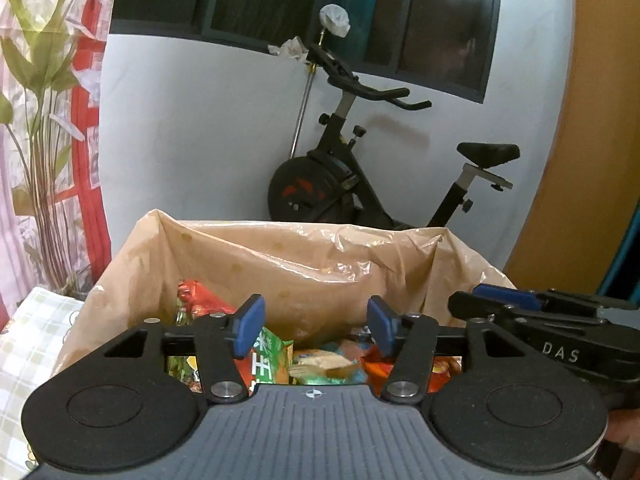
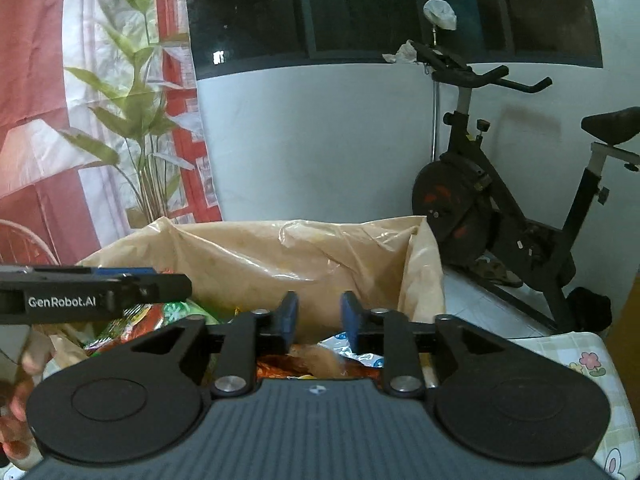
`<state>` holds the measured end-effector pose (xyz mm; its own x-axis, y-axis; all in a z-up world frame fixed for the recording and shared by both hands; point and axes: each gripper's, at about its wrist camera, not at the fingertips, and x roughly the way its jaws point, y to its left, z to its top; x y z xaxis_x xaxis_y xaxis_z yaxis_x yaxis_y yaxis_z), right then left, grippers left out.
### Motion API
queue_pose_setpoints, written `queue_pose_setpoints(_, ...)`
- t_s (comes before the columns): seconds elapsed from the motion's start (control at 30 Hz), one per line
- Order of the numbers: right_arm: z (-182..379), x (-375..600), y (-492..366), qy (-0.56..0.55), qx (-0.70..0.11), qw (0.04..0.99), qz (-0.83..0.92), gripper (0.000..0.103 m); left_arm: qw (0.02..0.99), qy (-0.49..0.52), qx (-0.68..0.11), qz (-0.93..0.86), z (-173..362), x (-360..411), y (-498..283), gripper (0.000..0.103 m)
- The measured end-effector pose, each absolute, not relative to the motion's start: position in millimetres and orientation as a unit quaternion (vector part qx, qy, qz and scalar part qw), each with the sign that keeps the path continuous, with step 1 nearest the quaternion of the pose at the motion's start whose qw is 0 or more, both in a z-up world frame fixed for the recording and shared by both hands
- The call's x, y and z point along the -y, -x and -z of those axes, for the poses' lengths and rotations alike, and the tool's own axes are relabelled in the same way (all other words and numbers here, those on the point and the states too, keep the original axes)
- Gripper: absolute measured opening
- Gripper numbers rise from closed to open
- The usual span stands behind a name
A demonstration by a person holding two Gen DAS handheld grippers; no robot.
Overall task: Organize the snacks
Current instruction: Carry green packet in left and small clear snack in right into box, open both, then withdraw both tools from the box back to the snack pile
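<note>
A box lined with a tan plastic bag (image 1: 280, 264) stands in front of both grippers and holds several snack packets: a red one (image 1: 200, 298), a green one (image 1: 270, 354) and an orange one (image 2: 288, 362). My left gripper (image 1: 316, 330) hovers above the box's near side, open, with nothing between its blue pads. My right gripper (image 2: 319, 320) hangs over the same tan plastic bag (image 2: 256, 256), its jaws a small gap apart and empty. Each gripper shows side-on in the other's view: the right gripper (image 1: 520, 312) and the left gripper (image 2: 120, 290).
A black exercise bike (image 1: 360, 176) stands behind the box against the white wall. A potted plant (image 1: 44, 128) and a red and white curtain are at the left. The box rests on a checked cloth (image 1: 36, 332). A person's hand (image 2: 24, 392) shows at the lower left.
</note>
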<state>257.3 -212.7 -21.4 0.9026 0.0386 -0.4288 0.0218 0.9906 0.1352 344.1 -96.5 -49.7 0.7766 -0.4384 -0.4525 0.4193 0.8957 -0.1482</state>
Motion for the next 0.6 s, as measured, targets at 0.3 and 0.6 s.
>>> queue_pose_setpoints(0.3,15.6,213.7,-228.8,-0.056,-0.211,0.976,-0.010,0.036,0.946,0.010,-0.232,0.228,41.7,72.3,-309.8,0.059)
queue_pose_setpoints(0.6,15.8,192.9,-186.9,-0.015,-0.200,0.979,-0.038,0.036,0.952,0.003,-0.211,0.224,44.0,43.6,-261.2,0.059)
